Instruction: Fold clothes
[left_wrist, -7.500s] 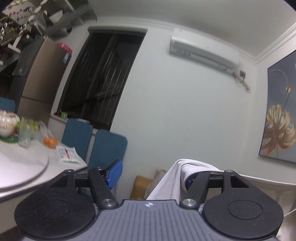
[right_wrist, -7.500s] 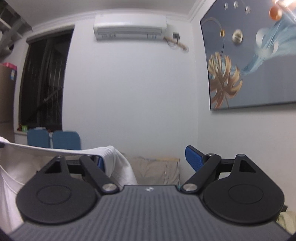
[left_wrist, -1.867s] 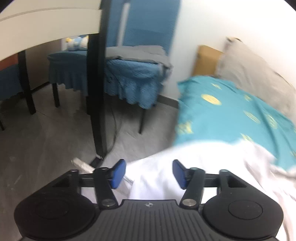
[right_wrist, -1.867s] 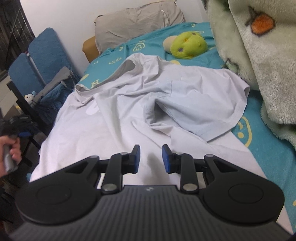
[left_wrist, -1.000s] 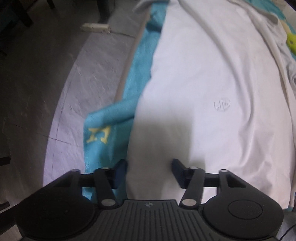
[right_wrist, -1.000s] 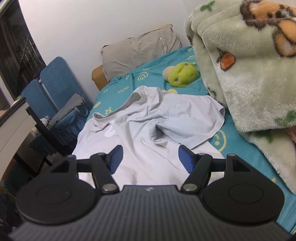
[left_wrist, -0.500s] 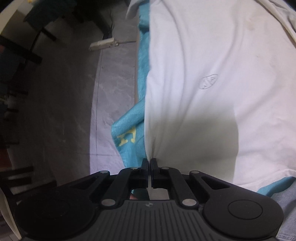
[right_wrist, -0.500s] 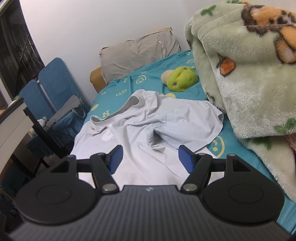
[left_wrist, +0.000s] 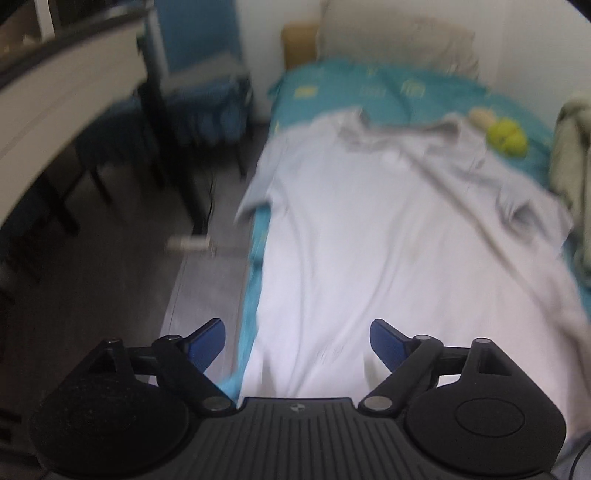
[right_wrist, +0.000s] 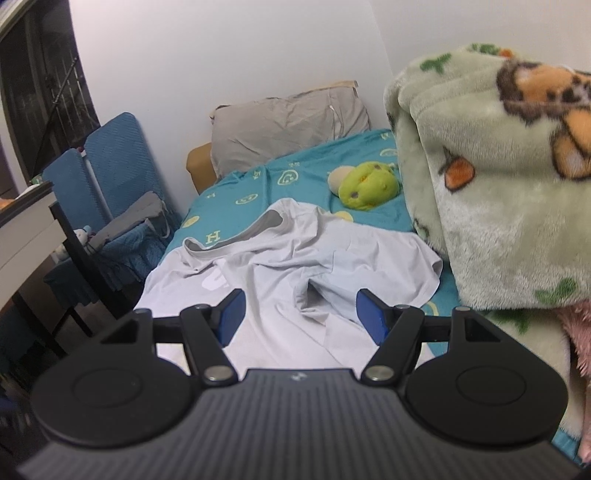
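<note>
Left wrist view: the white shirt is spread along the bed's left edge; both grippers' fingers are spread wide, nothing held.

Fleece blanket walls the bed's right side; plush toy and pillow block its far end. Floor on the left is passable.

**Blur and cut-offs on both views**

The left wrist view is smeared all over: the white shirt has soft edges, its near hem hidden behind the gripper body. In the right view, the fleece blanket runs off the right edge.
</note>
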